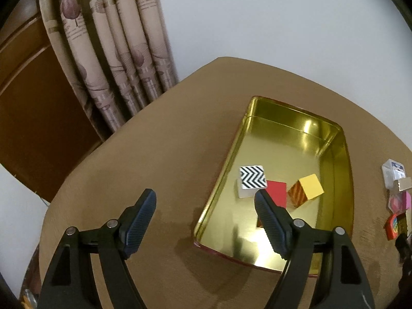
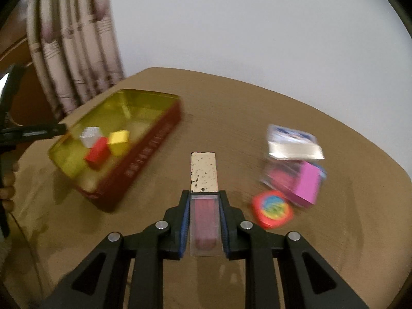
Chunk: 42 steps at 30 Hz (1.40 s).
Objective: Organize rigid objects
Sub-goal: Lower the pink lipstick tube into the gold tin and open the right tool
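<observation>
A: Right tool (image 2: 204,193)?
B: Clenched on a slim clear tube (image 2: 205,221) with reddish stuff inside and a pale, speckled cap (image 2: 204,172). Cap sticks out past the tips. Tube is lifted off the brown table (image 2: 231,103), just right of the tin (image 2: 144,139). Right view is blurry.

A: Left tool (image 1: 206,206)?
B: Released, jaws wide apart, nothing between them. One fingertip (image 1: 260,198) shows over the tin's near left corner, the other fingertip (image 1: 148,200) over bare table left of the tin. A person's hand (image 2: 7,190) shows at the left edge of the right view.

A: What's in the tin?
B: Gold inside, dark red outside, open top. Three blocks bunched near its near end: a white block (image 1: 252,177) with a black zigzag top, a red block (image 1: 276,190) touching it, and a yellow block (image 1: 306,188) with an orange striped side just right of the red one. Far end of the tin is bare.

A: Anything else?
B: Right of the tin, well apart: a clear packet (image 2: 293,141), a pink box (image 2: 306,182) on another packet, and a red round thing (image 2: 273,208) with a rainbow face nearest the tube. Can't tell what those are exactly, too smeared. Curtain (image 1: 108,46) hangs behind the table, left of the tin.
</observation>
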Each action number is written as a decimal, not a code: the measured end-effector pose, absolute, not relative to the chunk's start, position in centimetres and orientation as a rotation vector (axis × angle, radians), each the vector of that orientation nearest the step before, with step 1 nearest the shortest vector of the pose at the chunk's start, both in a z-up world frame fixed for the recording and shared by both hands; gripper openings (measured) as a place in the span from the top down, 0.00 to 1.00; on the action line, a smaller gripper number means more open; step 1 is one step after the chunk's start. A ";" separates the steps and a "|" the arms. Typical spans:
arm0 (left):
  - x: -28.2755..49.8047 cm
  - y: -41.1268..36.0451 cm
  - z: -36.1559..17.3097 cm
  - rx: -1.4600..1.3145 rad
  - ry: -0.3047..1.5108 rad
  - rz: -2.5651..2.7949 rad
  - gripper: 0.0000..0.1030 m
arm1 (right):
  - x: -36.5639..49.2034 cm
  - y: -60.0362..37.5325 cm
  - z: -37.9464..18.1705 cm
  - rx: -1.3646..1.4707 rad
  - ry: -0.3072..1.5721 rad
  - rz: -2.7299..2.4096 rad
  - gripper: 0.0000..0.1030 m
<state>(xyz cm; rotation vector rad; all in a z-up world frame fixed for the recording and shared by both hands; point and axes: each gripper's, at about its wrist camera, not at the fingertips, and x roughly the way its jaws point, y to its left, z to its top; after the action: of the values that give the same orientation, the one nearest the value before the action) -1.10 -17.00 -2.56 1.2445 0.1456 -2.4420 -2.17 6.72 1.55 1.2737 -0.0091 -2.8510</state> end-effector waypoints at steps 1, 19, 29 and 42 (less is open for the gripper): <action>-1.0 -17.2 -2.5 1.246 0.153 -2.443 0.26 | -2.9 5.8 2.0 1.265 0.000 -2.835 0.80; -1.3 -19.1 -2.6 1.209 0.212 -2.397 0.26 | -9.9 -7.0 1.6 1.268 0.097 -2.644 0.80; -1.4 -20.1 -2.3 1.217 0.255 -2.388 0.26 | -12.3 -9.5 -0.4 1.312 0.110 -2.593 0.80; -1.5 -20.3 -2.3 1.236 0.277 -2.384 0.26 | -14.1 -9.0 -3.0 1.417 0.128 -2.601 0.80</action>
<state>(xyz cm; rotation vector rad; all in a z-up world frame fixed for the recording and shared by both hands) -1.46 -20.29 -2.33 1.2355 0.2770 -2.3839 -14.12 -8.97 -2.99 1.4174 0.1276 -2.6011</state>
